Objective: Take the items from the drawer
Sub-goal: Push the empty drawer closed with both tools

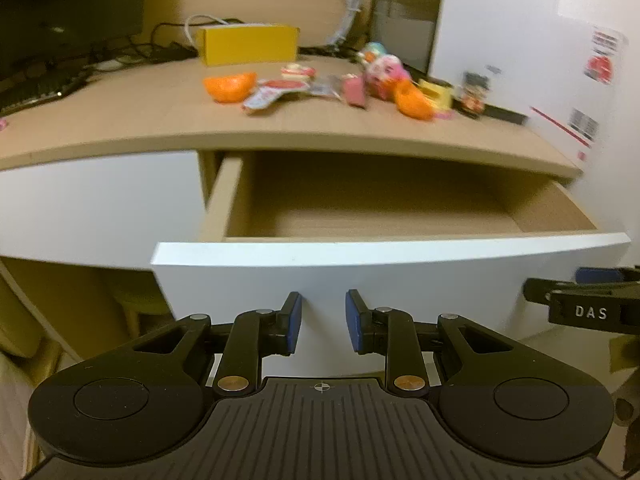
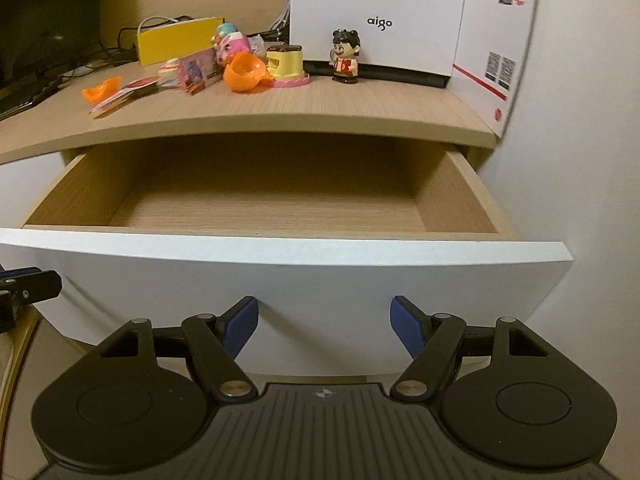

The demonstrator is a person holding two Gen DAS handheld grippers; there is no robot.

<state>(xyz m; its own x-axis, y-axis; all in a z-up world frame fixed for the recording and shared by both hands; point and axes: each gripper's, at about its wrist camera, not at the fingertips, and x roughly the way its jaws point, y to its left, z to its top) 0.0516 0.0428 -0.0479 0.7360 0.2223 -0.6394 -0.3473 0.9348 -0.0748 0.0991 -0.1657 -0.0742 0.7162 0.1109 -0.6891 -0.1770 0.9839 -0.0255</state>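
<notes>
Right wrist view shows the drawer (image 2: 264, 208) pulled out with bare wood inside. Toys (image 2: 244, 70) sit on the desk top (image 2: 360, 104) behind it. Right gripper (image 2: 324, 326) and left gripper (image 1: 323, 322) both gape apart, holding nothing.

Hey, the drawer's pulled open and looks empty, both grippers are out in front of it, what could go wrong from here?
1. The drawer juts out with its white front close to the open left gripper and right gripper; moving forward may knock it.
2. The toys sit crowded together: the orange shell and figurine could tip or roll if brushed.
</notes>
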